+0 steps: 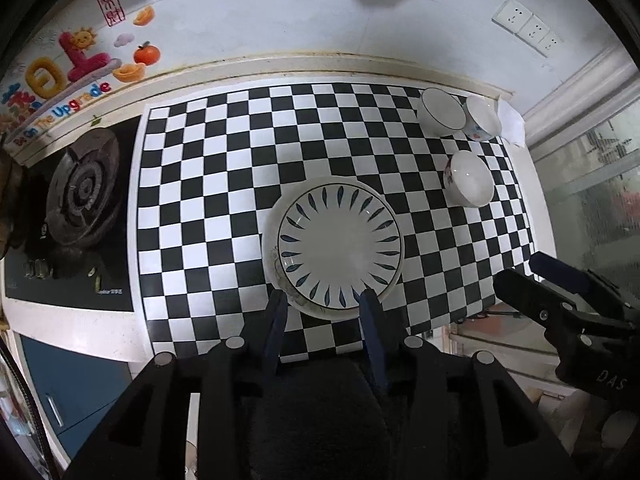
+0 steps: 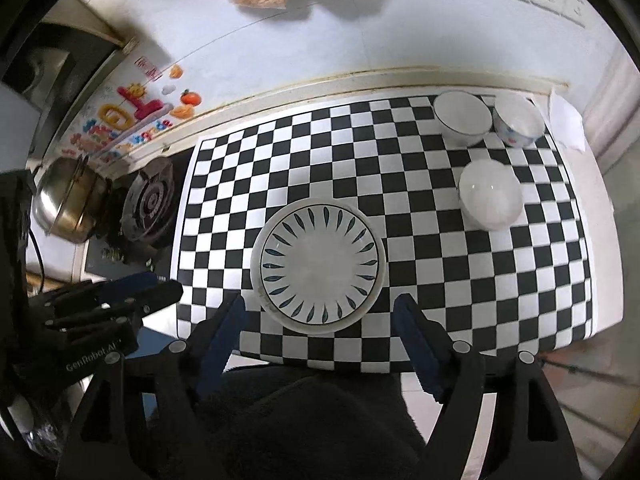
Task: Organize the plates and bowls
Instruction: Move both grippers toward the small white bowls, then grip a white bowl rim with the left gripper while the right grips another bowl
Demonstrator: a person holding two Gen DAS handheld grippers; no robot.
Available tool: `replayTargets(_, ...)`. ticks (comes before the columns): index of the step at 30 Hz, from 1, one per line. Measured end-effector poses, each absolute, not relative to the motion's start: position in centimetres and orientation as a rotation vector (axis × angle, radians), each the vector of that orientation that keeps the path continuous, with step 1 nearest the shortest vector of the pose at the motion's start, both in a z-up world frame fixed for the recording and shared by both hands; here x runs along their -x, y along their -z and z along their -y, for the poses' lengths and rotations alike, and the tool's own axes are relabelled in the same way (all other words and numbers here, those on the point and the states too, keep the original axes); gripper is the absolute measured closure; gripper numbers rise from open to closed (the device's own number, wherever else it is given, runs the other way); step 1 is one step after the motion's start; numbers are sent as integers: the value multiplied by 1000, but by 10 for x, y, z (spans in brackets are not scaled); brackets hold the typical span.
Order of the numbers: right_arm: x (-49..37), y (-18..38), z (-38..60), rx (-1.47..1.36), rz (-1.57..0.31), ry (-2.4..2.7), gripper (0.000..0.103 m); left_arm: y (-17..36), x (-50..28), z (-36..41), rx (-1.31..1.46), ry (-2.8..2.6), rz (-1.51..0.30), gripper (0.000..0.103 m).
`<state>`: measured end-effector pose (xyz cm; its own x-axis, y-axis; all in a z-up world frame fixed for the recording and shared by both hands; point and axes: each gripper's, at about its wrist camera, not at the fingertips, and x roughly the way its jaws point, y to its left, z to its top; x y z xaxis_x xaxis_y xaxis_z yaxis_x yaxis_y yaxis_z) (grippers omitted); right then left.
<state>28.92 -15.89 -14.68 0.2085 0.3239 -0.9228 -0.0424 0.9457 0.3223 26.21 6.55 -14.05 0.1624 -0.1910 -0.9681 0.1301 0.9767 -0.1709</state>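
A white plate with blue leaf marks (image 1: 340,240) lies stacked on a larger plain plate (image 1: 269,248) on the checkered mat; the stack also shows in the right wrist view (image 2: 320,266). Three white bowls stand at the far right: one with a dark rim (image 1: 440,114) (image 2: 462,118), one with red and blue marks (image 1: 482,120) (image 2: 518,122), and a nearer one (image 1: 468,180) (image 2: 490,196). My left gripper (image 1: 324,300) is open and empty, its tips at the stack's near edge. My right gripper (image 2: 320,308) is open wide and empty, just short of the stack.
The checkered mat (image 1: 216,184) covers the counter. A gas burner (image 1: 82,192) sits left of it, with a steel pot (image 2: 66,200) beyond. The wall (image 1: 280,12) with sockets (image 1: 528,28) is behind. The counter's front edge (image 2: 440,368) is close below the grippers.
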Motion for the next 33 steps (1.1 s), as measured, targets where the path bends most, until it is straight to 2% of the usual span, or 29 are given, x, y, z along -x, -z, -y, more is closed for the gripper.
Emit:
replayTargets(7,-292,160,169,-345,-1318,-171,23,143,-276,-63,29,259,-1336,68)
replayTargets(12,-301,178,219,-455,-1294,-77,23,149,-298,-41,36,275,-1301,68)
replayTargets(17,-324,207,292,-519,-1293,-1,23,170,-325,14,49,310,-1303,68)
replayTargets(23,-373,272,379,-533,-1342,45,24,226,-371,105,144,367,-1435,68)
replayTargets(29,-435,358,429,-555,-1460,-22,46,304,-422,183,83,326,-1572,69)
replayTargets(33,-463,403,433,-551,-1541,-103,61,340,-438,199,105,302,-1647,70)
